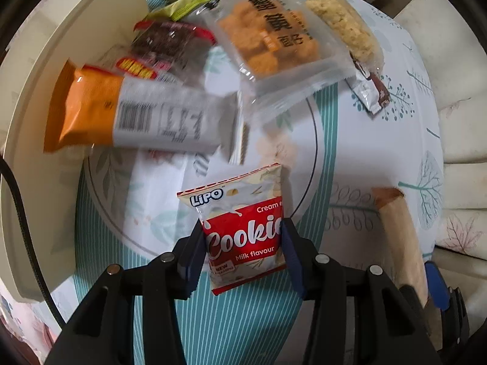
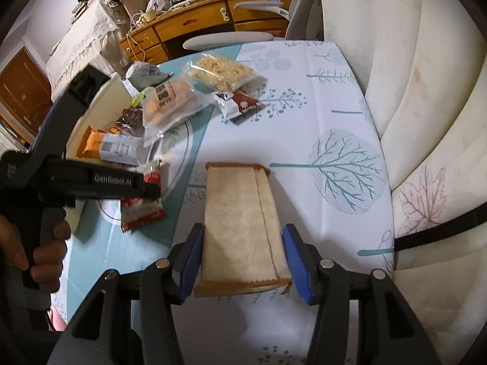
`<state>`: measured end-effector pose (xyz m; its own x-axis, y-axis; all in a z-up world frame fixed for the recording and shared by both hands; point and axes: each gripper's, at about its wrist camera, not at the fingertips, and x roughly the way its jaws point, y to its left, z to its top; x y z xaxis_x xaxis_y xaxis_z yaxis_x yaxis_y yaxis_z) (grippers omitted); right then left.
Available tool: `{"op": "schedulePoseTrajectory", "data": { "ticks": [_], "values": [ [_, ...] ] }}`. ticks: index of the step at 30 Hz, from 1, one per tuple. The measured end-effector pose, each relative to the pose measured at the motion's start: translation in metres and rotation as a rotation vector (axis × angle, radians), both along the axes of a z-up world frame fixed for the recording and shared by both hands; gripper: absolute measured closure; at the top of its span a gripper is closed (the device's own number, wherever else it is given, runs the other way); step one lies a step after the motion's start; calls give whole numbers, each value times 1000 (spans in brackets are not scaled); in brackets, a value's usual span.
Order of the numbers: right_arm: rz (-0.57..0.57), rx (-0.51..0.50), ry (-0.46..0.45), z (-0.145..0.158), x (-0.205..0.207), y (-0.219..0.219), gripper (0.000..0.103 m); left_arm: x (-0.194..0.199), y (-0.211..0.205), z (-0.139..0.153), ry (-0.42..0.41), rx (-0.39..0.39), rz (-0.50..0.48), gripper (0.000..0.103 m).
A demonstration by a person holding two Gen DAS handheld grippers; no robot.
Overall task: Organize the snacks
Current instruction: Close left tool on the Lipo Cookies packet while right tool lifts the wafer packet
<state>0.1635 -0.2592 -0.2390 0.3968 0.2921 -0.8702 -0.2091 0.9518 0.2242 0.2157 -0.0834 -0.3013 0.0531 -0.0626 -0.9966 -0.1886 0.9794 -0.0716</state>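
Observation:
My left gripper (image 1: 242,243) is shut on a red and white Lipo cookie packet (image 1: 240,225) and holds it above the tablecloth; it also shows in the right wrist view (image 2: 140,210). My right gripper (image 2: 242,249) is shut on a tan snack packet (image 2: 240,222), also seen at the right of the left wrist view (image 1: 401,237). A pile of snacks lies ahead: an orange and white packet (image 1: 127,112), a clear pack of orange biscuits (image 1: 274,39), a rice crisp bar (image 1: 344,21), a dark red packet (image 1: 170,41) and a brown and white wrapper (image 1: 373,91).
A cream tray (image 1: 91,30) stands at the left beside the pile. The patterned tablecloth (image 2: 319,121) covers the table. A cream sofa (image 2: 426,91) runs along the right. A wooden desk (image 2: 197,21) and a chair stand beyond the far edge.

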Motion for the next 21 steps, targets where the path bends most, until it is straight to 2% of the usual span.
{"op": "schedulePoseTrajectory", "data": {
  "ticks": [10,21],
  "values": [
    [7,10,-43,24,-11,17,51,-40,31,29,29,-46,-41,58],
    [18,15,-128,66,-27,57,51,-71,65,90,3,-96,-147,57]
  ]
}}
